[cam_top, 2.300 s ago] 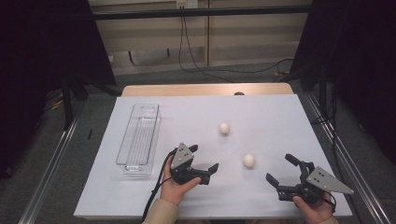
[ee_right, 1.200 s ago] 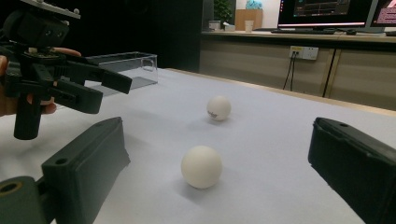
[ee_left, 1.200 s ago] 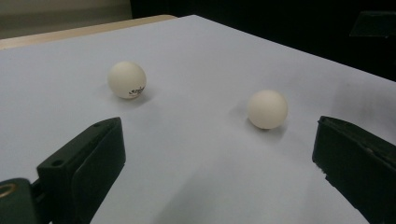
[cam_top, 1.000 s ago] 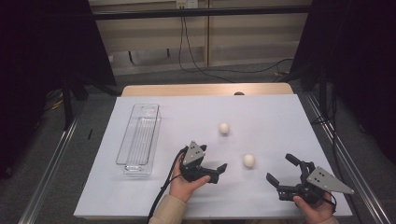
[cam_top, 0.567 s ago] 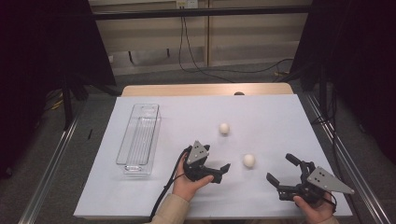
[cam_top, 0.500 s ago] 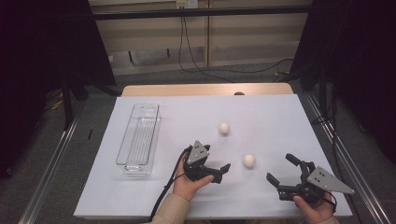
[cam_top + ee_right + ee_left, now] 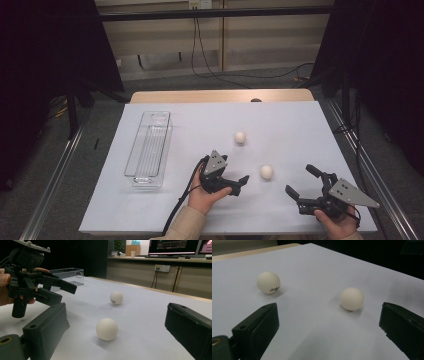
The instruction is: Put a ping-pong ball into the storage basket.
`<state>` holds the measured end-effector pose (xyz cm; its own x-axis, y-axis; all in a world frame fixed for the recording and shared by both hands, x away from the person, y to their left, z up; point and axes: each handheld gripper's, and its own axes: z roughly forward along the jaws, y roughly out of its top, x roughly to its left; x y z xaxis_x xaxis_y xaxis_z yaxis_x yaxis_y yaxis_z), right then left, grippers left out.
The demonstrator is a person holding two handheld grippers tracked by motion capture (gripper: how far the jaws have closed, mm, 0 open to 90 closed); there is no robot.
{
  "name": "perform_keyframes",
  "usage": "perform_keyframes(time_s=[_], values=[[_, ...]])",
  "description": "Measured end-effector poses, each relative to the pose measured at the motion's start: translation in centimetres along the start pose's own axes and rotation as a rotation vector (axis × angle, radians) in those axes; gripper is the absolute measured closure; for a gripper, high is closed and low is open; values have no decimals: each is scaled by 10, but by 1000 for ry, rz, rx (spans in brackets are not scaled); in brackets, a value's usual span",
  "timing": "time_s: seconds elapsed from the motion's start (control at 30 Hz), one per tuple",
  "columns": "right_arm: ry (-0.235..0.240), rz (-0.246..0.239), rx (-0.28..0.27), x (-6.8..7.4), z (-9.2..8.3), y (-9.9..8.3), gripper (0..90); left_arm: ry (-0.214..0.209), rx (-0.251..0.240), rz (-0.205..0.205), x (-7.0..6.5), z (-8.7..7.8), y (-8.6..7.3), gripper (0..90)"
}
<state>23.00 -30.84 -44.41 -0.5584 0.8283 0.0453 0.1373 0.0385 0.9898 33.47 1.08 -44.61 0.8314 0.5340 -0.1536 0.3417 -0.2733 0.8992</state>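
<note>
Two white ping-pong balls lie on the white table (image 7: 165, 210). The near ball (image 7: 266, 171) (image 7: 352, 298) (image 7: 107, 329) rests between the two grippers. The far ball (image 7: 240, 137) (image 7: 268, 282) (image 7: 116, 297) carries small dark print. My left gripper (image 7: 239, 184) (image 7: 328, 315) stands open just left of the near ball, which sits ahead of its jaws, nearer the right one, untouched. My right gripper (image 7: 300, 180) (image 7: 115, 312) is open to the right of that ball, pointing at it from a short way off. The right gripper view also catches the left gripper (image 7: 65, 293) held in a hand.
A clear plastic tray (image 7: 150, 150) (image 7: 67, 273) lies lengthwise at the table's left, with nothing in it. A wooden strip (image 7: 220, 95) borders the far edge. Metal rails run along both sides of the table, and cables hang behind.
My left gripper has moved right across the table and now sits close to the near ball. The right gripper and both balls have stayed put.
</note>
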Motion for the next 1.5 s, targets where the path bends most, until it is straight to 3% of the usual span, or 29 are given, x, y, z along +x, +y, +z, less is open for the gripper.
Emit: perform_keyframes(time_s=[1.5], values=[[2, 0, 1, 0, 0, 0, 40, -24, 30, 14, -7, 17, 3, 31]])
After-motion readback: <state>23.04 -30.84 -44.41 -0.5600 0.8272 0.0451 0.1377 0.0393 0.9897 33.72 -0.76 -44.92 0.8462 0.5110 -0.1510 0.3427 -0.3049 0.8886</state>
